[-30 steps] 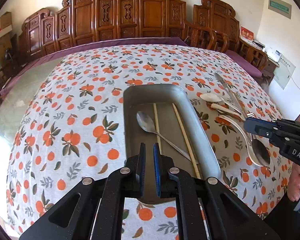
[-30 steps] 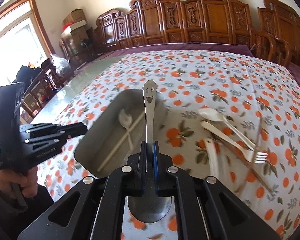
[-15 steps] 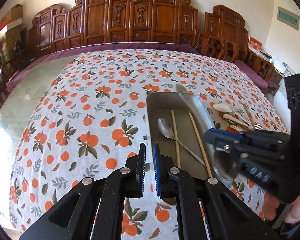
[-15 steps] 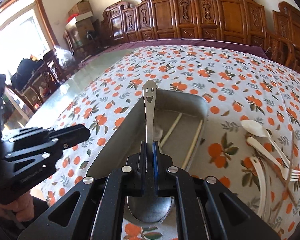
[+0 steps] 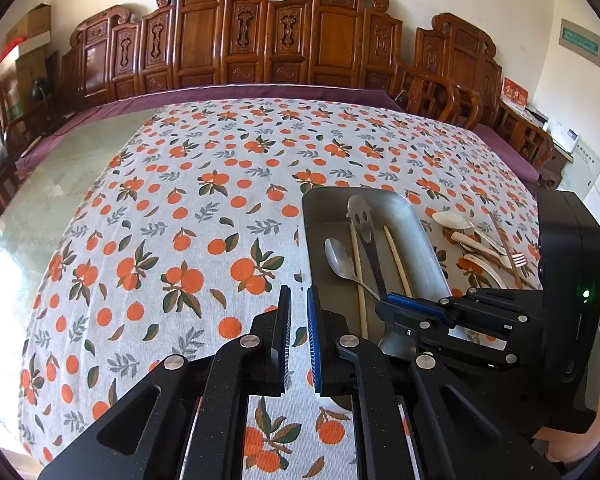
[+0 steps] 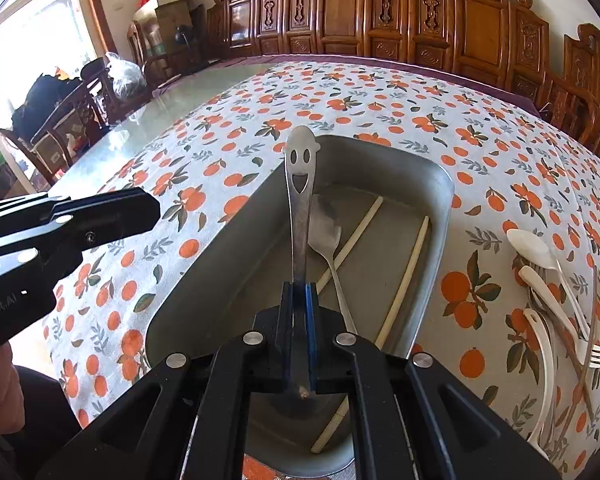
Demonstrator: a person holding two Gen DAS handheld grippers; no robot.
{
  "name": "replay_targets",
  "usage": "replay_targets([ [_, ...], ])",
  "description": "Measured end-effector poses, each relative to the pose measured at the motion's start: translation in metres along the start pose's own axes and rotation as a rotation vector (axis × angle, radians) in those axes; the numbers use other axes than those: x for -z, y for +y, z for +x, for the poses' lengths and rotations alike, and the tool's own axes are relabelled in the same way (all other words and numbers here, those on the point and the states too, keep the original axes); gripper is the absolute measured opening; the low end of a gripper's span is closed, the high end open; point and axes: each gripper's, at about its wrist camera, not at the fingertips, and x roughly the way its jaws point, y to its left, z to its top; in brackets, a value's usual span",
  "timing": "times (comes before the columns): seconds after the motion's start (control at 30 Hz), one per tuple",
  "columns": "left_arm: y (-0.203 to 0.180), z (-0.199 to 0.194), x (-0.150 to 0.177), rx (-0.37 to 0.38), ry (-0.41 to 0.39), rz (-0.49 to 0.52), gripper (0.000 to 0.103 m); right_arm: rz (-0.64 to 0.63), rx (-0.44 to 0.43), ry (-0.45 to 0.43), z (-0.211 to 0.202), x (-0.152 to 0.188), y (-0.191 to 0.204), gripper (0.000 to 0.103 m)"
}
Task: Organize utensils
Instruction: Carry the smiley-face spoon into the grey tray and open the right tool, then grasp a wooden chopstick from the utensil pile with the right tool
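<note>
My right gripper (image 6: pixel 299 300) is shut on a metal spoon with a smiley-face handle (image 6: pixel 299 184) and holds it over the metal tray (image 6: pixel 446 196), handle pointing away. The tray holds a plain metal spoon (image 6: pixel 326 236) and two wooden chopsticks (image 6: pixel 410 264). In the left wrist view the right gripper (image 5: pixel 396 300) and smiley spoon (image 5: pixel 362 220) are above the tray (image 5: pixel 428 240). My left gripper (image 5: pixel 298 320) is empty, jaws a narrow gap apart, over the tablecloth left of the tray.
White plastic spoons (image 6: pixel 536 252), a fork (image 6: pixel 596 354) and chopsticks lie in a pile on the orange-print tablecloth (image 5: pixel 180 240) right of the tray. Carved wooden chairs (image 5: pixel 284 40) line the far side. Bare glass table (image 5: pixel 60 184) lies left.
My right gripper has carried the smiley spoon leftward from the utensil pile to over the tray and lower. My left gripper has shifted left, off the tray.
</note>
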Motion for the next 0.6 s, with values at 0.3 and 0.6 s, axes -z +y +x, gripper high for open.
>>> replay_targets([
  [0.3, 0.0, 0.0, 0.0, 0.001, -0.002, 0.001, 0.007, 0.007, -0.01, 0.004, 0.0, 0.001, -0.003, 0.007],
  [0.6, -0.003, 0.0, 0.001, 0.006, -0.003, 0.005, 0.007, 0.024, -0.037, -0.045, -0.025, 0.001, -0.012, 0.008],
])
